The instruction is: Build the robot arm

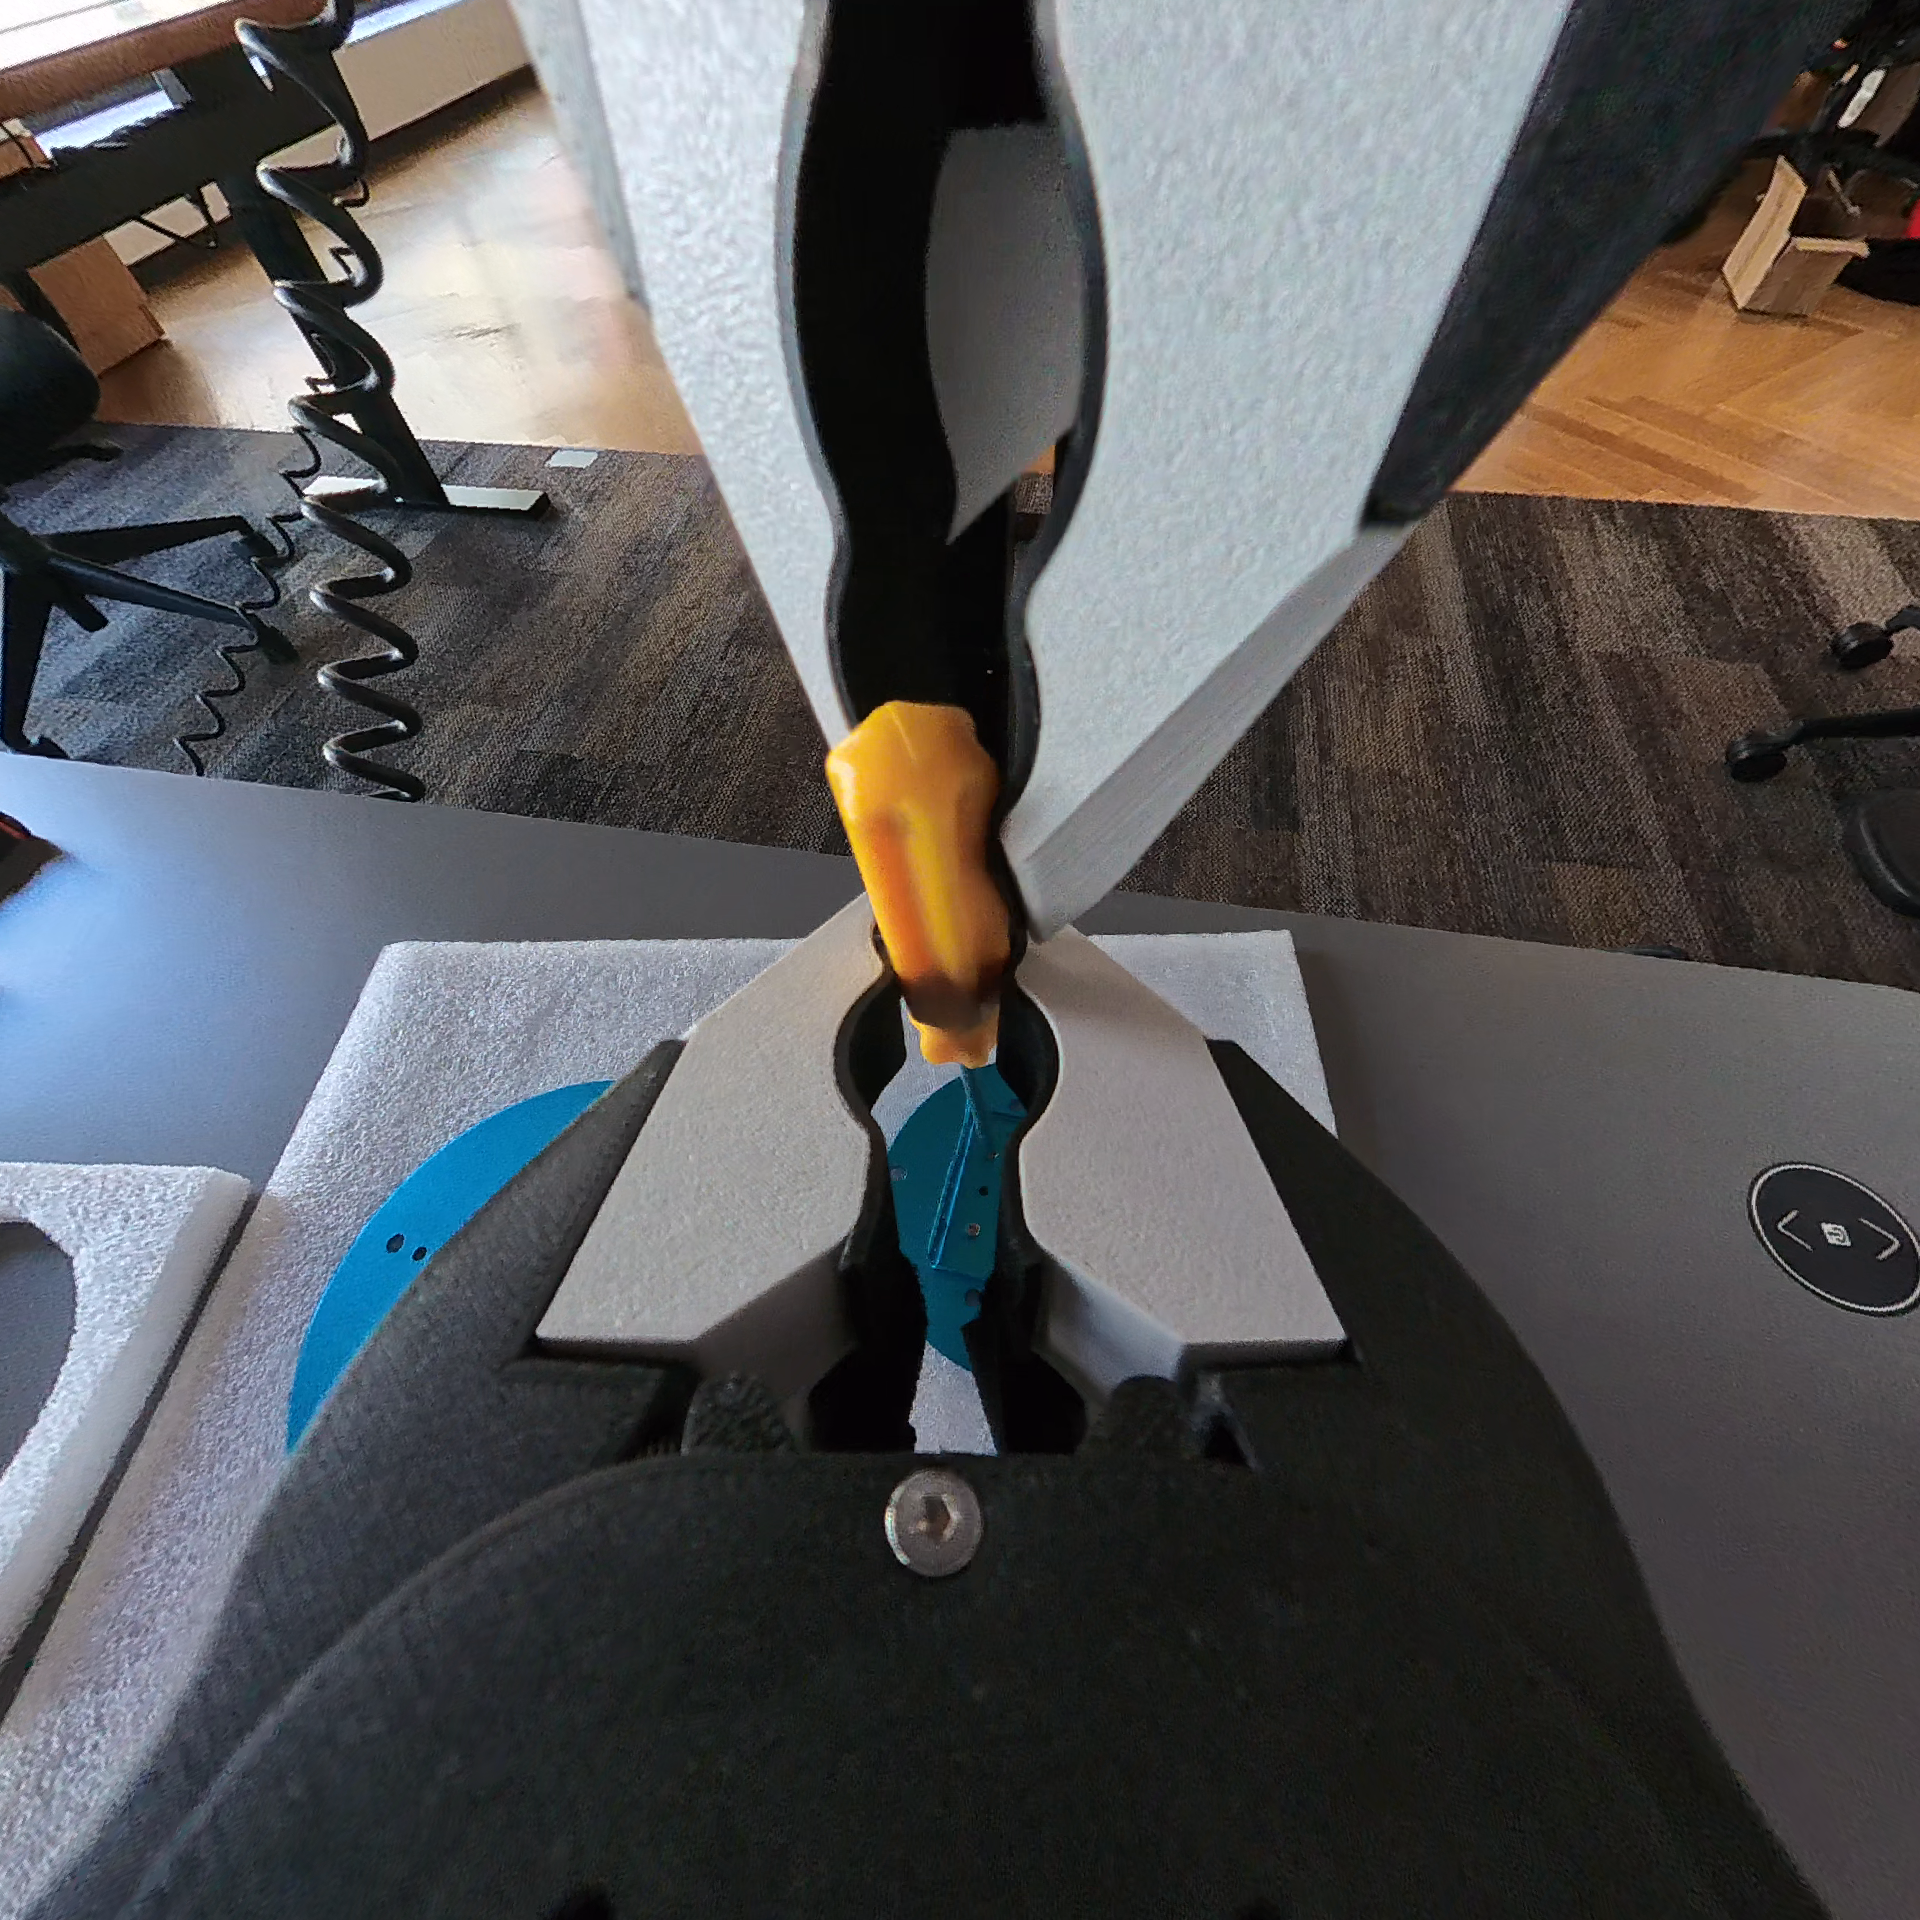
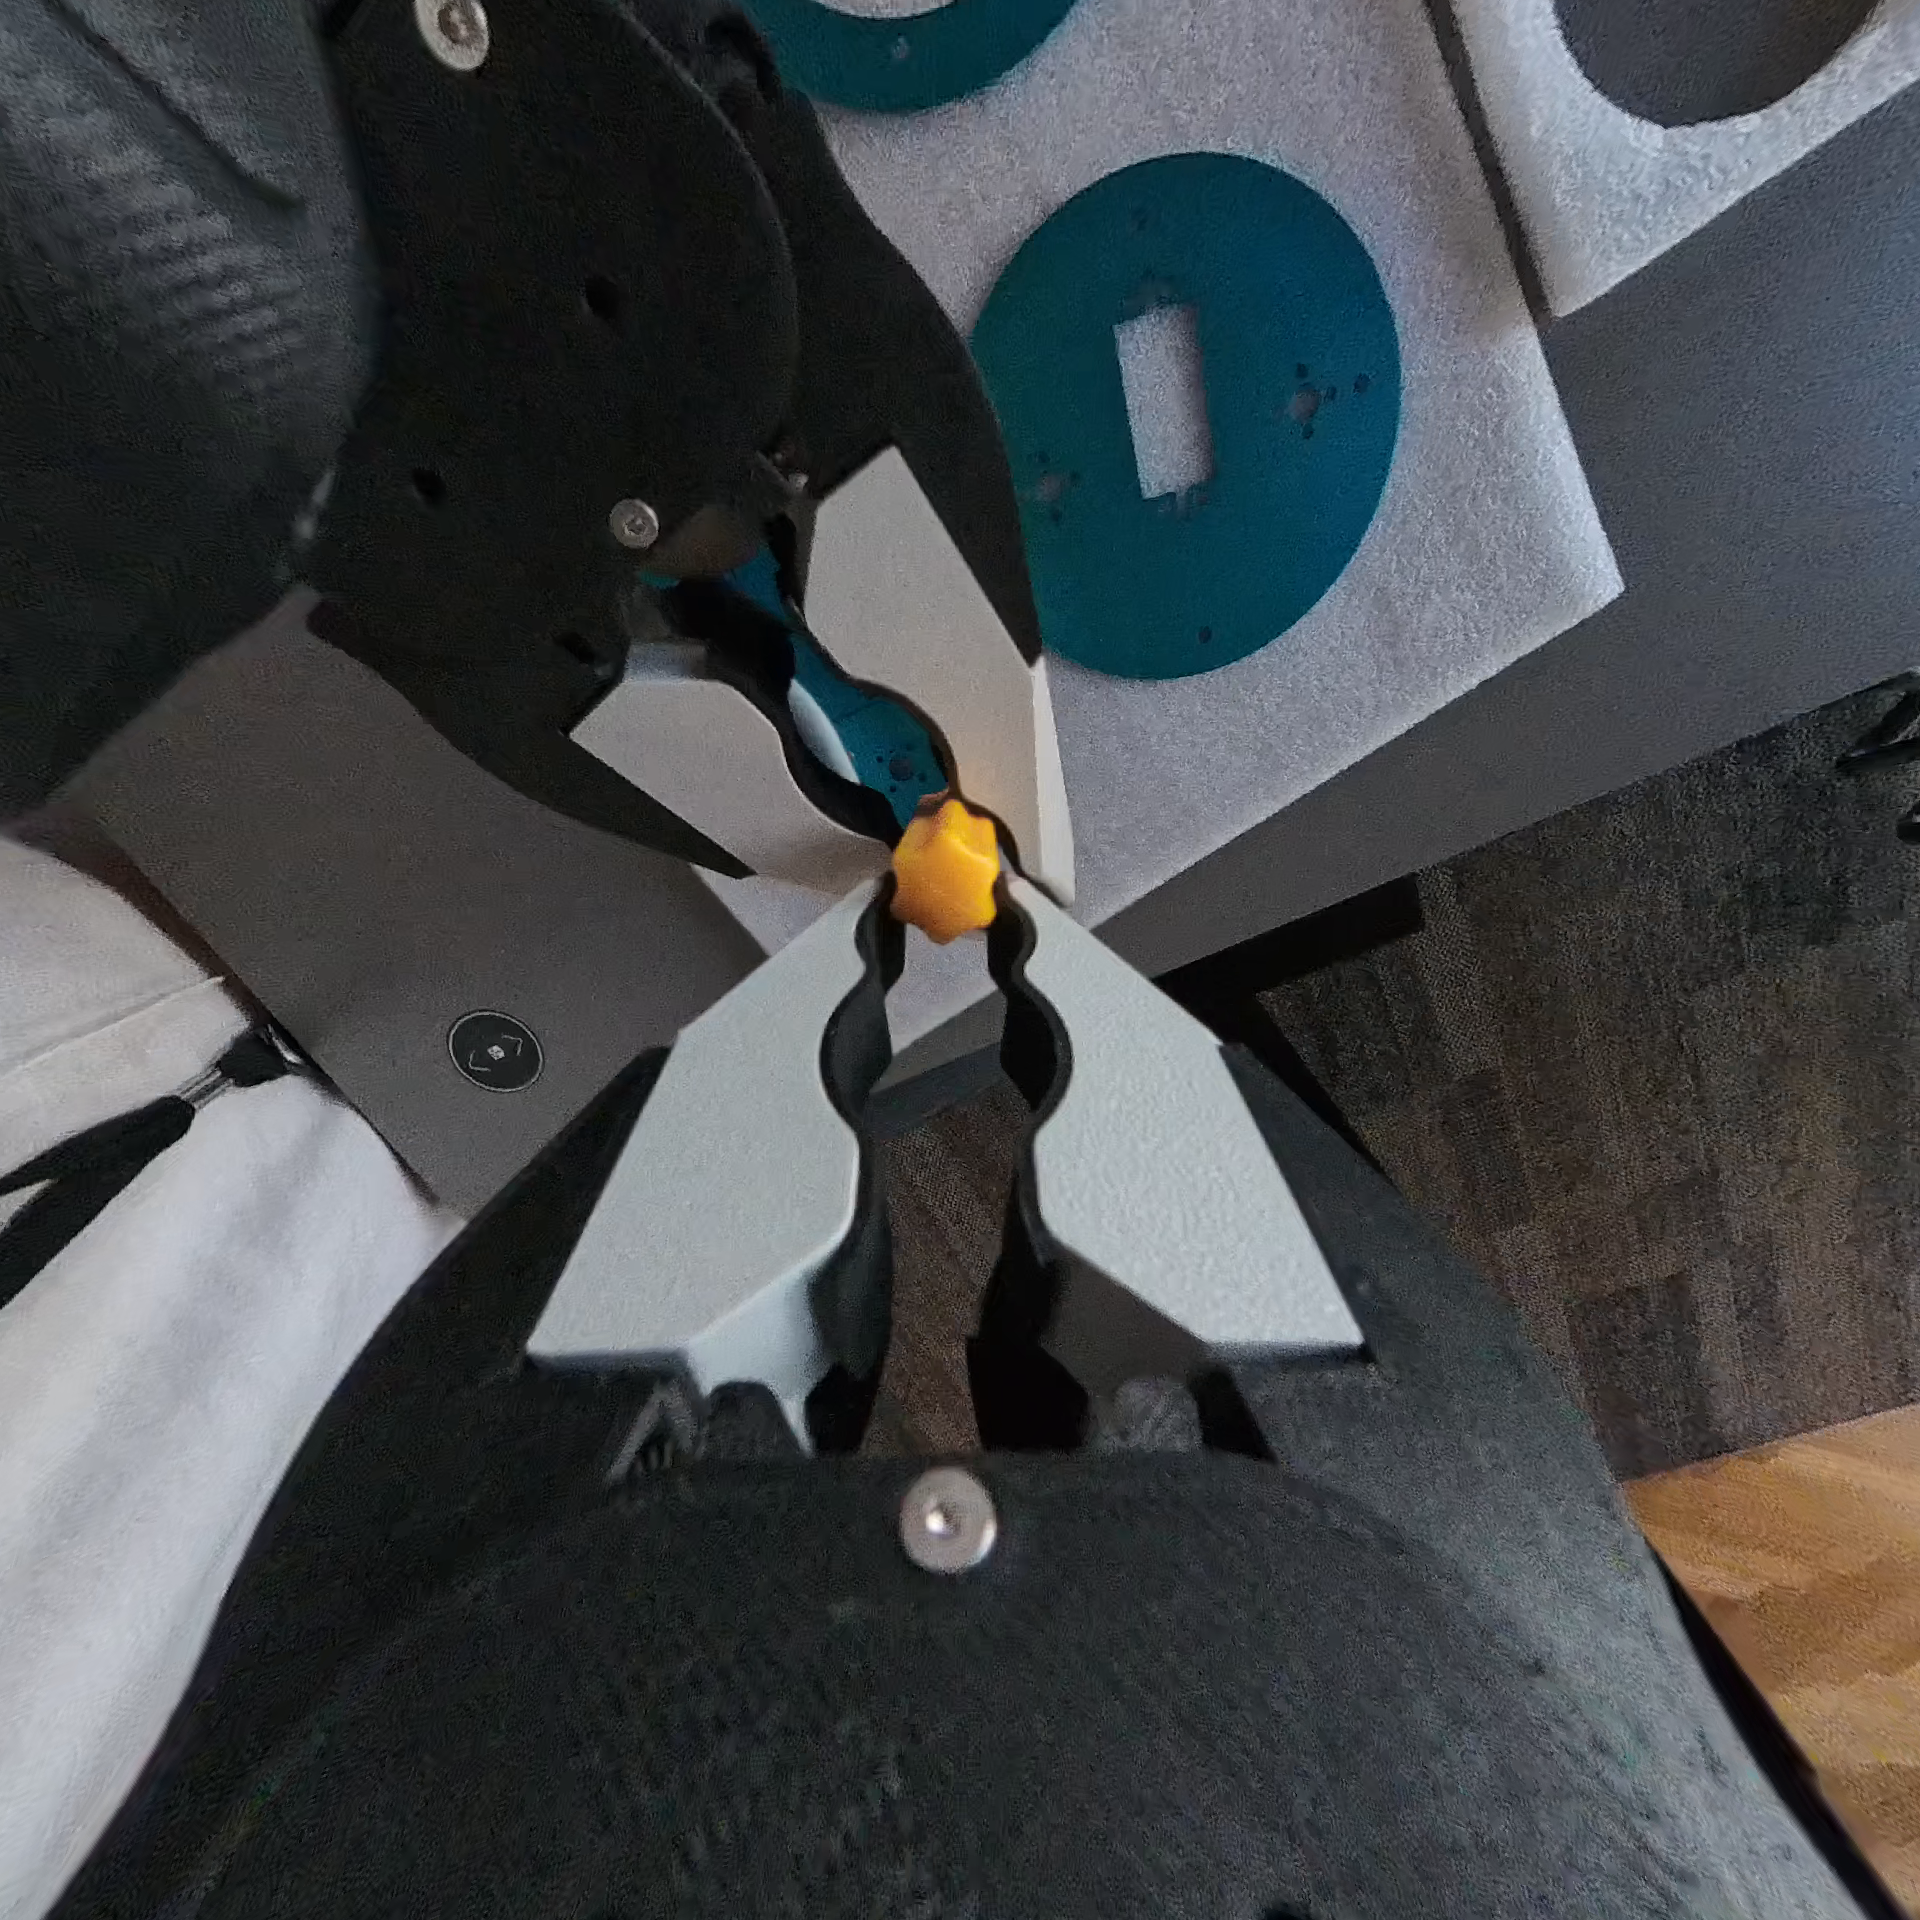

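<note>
An orange-handled screwdriver is held upright by both grippers over a blue disc on a white foam pad. My left gripper is shut on the lower end of the handle, near its black band. My right gripper comes down from above and is shut on the upper part of the handle. In the right wrist view I look down on the handle's end, clasped by the right gripper, with the left gripper reaching in from the upper left. The shaft points down at the disc.
Another blue disc with a rectangular cut-out lies on the foam pad, and a third lies farther along. A second foam piece with a cut-out lies beside it. The grey table has a round black button. A coiled cable hangs beyond the table edge. From either gripper's tips it is about 20 cm to the round black button.
</note>
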